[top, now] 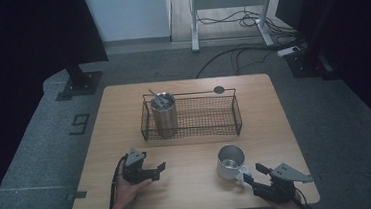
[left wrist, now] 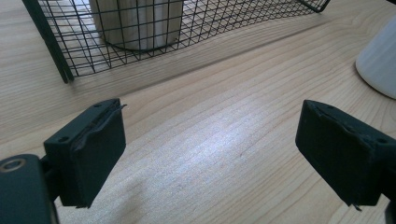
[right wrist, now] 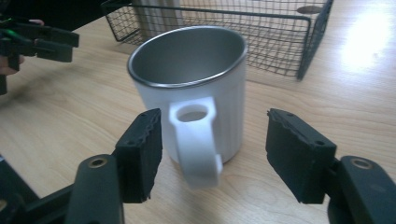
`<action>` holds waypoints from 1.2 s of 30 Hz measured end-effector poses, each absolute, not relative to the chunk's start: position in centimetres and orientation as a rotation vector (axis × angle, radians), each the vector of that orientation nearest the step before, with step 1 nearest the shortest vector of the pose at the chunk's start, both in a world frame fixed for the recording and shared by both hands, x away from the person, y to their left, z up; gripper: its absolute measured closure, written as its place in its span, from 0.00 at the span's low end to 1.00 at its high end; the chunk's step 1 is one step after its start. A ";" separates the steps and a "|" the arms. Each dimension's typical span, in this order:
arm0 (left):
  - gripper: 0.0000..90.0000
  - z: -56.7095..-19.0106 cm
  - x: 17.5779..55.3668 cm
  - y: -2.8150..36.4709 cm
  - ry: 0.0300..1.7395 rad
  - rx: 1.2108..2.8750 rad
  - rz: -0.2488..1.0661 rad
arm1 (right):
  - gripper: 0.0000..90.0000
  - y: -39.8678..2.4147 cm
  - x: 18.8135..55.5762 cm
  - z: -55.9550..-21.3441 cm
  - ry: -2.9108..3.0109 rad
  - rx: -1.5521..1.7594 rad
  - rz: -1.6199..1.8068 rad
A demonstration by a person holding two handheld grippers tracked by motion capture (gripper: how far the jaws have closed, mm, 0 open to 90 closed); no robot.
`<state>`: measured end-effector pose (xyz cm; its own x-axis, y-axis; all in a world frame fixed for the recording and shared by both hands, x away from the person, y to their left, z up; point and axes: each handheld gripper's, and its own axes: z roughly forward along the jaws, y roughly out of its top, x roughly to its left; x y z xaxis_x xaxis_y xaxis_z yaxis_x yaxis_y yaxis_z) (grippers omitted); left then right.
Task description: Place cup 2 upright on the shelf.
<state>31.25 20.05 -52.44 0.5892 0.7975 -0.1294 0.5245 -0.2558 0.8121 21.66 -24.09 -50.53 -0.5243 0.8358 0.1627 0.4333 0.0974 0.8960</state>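
Right gripper jaws apart, straddling mug handle; we'd center, then close squarely. Left gripper agape, idle nr basket.

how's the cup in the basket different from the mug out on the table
The steel tumbler stands inside the wire basket, at its left end; the white mug stands on the bare table in front of the basket. The tumbler is tall, slim and bare metal with no handle to be seen; the mug is squat, white outside, with a handle facing the right gripper. The tumbler holds something metal; the mug looks empty. Both stand upright.
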 end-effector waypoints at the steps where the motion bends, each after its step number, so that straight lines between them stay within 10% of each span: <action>1: 0.10 -52.4 31.2 20.0 1.058 1.933 0.389 | 0.43 -23.9 21.7 -50.7 2.009 1.238 1.404; 36: 0.10 -52.6 31.3 20.2 1.071 1.933 0.391 | 0.78 -22.0 22.1 -51.9 2.063 1.171 1.303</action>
